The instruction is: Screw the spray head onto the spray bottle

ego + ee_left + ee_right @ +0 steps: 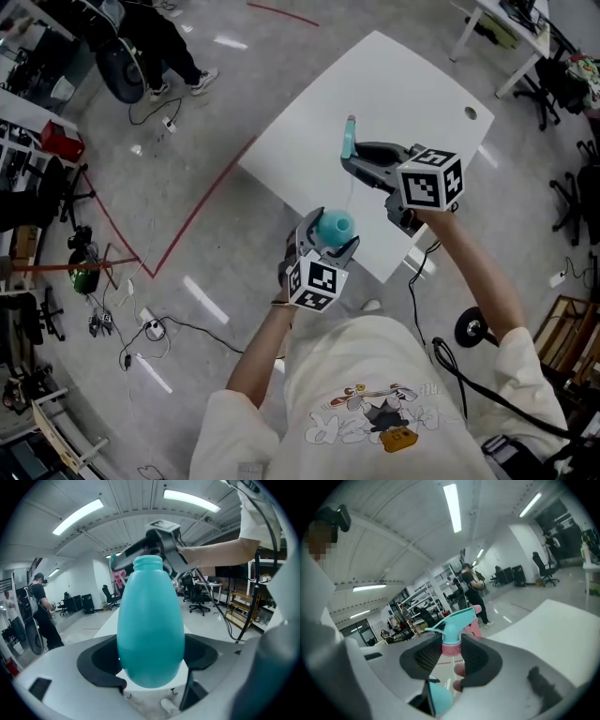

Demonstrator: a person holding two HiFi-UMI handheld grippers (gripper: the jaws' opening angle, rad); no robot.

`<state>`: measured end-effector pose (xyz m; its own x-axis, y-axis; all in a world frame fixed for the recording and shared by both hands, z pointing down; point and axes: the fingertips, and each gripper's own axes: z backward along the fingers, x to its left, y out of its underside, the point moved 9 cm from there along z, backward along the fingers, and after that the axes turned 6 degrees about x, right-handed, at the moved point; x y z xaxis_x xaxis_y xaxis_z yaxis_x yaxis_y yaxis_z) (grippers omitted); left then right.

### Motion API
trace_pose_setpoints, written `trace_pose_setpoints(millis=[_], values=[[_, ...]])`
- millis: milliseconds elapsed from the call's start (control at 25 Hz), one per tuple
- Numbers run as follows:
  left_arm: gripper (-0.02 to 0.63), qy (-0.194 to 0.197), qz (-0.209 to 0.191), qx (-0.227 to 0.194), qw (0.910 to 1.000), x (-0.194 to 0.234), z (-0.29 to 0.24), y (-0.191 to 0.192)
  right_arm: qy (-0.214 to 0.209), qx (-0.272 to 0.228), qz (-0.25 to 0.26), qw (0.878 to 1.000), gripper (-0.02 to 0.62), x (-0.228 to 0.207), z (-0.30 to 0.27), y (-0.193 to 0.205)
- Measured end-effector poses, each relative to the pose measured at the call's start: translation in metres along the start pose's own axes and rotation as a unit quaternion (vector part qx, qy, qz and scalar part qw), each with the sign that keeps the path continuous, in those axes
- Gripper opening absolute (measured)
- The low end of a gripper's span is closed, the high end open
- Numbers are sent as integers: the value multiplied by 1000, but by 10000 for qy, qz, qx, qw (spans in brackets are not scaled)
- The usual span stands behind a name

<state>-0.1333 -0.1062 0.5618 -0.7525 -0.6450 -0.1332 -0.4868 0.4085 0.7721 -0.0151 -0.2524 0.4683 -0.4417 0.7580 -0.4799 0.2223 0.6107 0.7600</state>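
Bottle (335, 226), teal and egg-shaped, stands neck up and uncapped between the pads of the left gripper (330, 239), whose jaws pinch its lower belly; it is held in the air over the near edge of the white table (375, 103). In the left gripper view the bottle (150, 625) fills the gap between the jaws.

Just beyond, above the table, the right gripper (354, 161) has its jaws closed on the spray head (349, 138). The right gripper view shows the pads clamping the pink collar of the spray head (452, 625), teal nozzle on top. Head and bottle are apart.

The table top is bare, with a round hole (470, 113) near its far corner. Around the table lies glossy grey floor crossed by red tape (202, 202). Left of the table are cables (141, 328), and beyond it a standing person (164, 42). Right of the table are office chairs (572, 202) and a second table (506, 23).
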Motion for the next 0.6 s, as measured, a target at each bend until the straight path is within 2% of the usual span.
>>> trace_pose_setpoints(millis=[160, 320, 600], values=[[401, 202, 81, 174, 9996, -8, -5, -24, -59, -458, 700, 9965, 129, 35, 61, -30], [402, 342, -48, 287, 9990, -19, -4, -45, -235, -768, 1200, 9895, 129, 65, 113, -40], [402, 509, -271, 380, 9976, -41, -9, -64, -497, -1106, 1543, 9805, 129, 99, 164, -47]])
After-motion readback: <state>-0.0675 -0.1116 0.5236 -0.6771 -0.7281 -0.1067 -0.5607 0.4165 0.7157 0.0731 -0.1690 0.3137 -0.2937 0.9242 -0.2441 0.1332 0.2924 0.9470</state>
